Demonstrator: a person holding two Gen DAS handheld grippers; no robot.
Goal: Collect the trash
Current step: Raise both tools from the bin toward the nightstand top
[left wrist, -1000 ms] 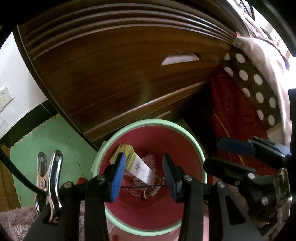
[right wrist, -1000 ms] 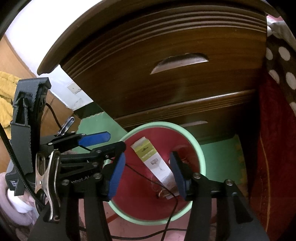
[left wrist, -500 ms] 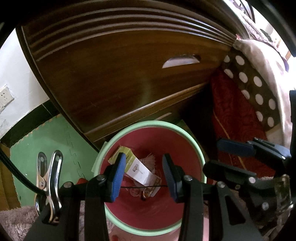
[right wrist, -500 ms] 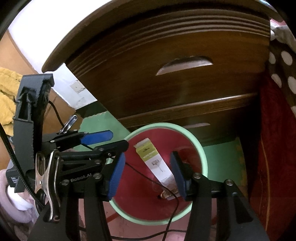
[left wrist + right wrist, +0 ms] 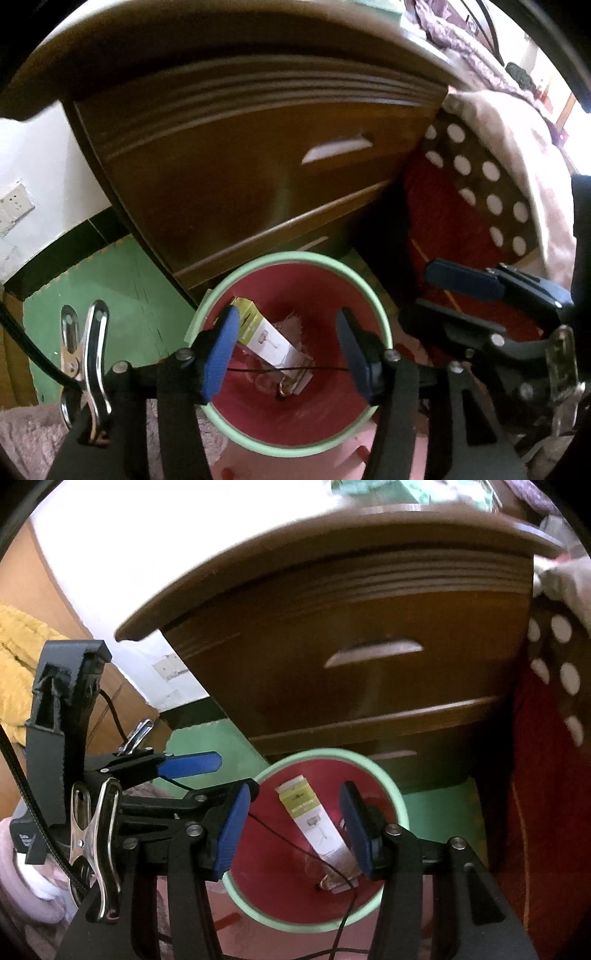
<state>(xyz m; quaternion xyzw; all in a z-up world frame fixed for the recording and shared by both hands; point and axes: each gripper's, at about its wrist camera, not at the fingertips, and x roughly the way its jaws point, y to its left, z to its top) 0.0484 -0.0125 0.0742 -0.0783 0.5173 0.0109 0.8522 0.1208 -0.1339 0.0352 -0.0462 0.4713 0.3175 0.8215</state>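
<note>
Both tongs hang over a red bin [image 5: 291,417] with a pale green rim. The bin stands on the green floor mat [image 5: 110,295], right in front of the brown wooden drawer chest [image 5: 240,166]. The left gripper [image 5: 286,350] has just been opening its blue jaws, and now they stand apart with nothing between them. The right gripper [image 5: 291,829] is open too, and it holds nothing. A small white and yellow-green box [image 5: 314,827] lies slanted inside the bin, its yellow-green end up near the far wall, on top of some crumpled trash at the bottom. A red blanket [image 5: 454,221] hangs beside the chest on the right.
</note>
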